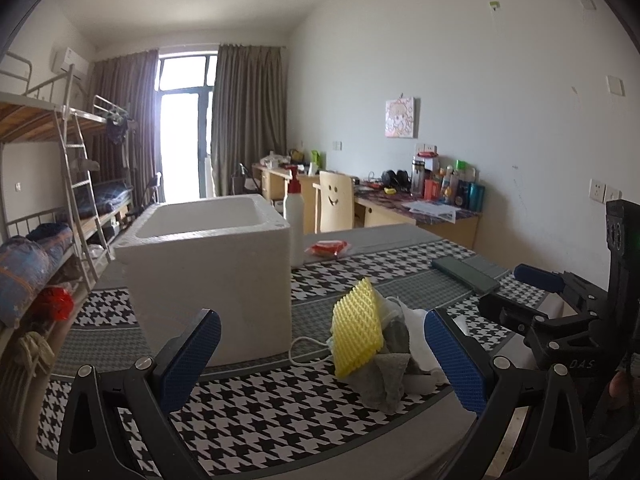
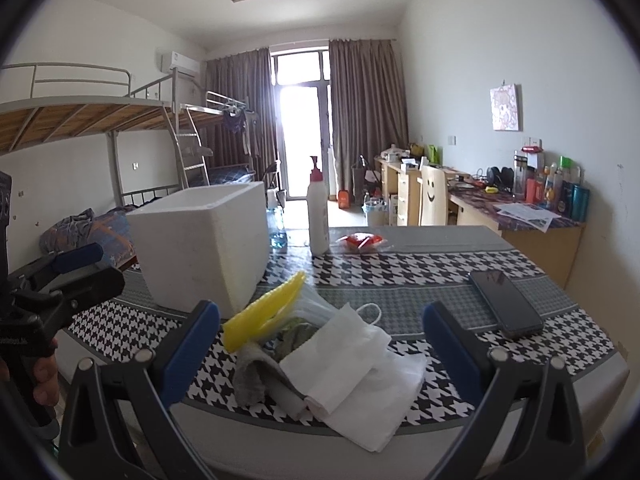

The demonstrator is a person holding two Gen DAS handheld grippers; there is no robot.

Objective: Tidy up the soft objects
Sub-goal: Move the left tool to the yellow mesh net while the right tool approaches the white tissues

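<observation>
Your right gripper point(image 2: 320, 344), spread wide and empty, faces the soft pile; the white cloth point(image 2: 356, 376) lies nearest. Left gripper point(image 1: 320, 356), likewise gaping, has the foam box point(image 1: 208, 268) far-left.

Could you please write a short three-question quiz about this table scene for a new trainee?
1. True or false: the foam box already holds the yellow pad.
2. What lies on the table right of the pile: A phone, B cup, C book?
3. Fill in: both hand-held grippers, left and right, are ____.

Key: 1 false, the pad leans on the grey cloth and white cloths; 2 A; 3 open.
</observation>
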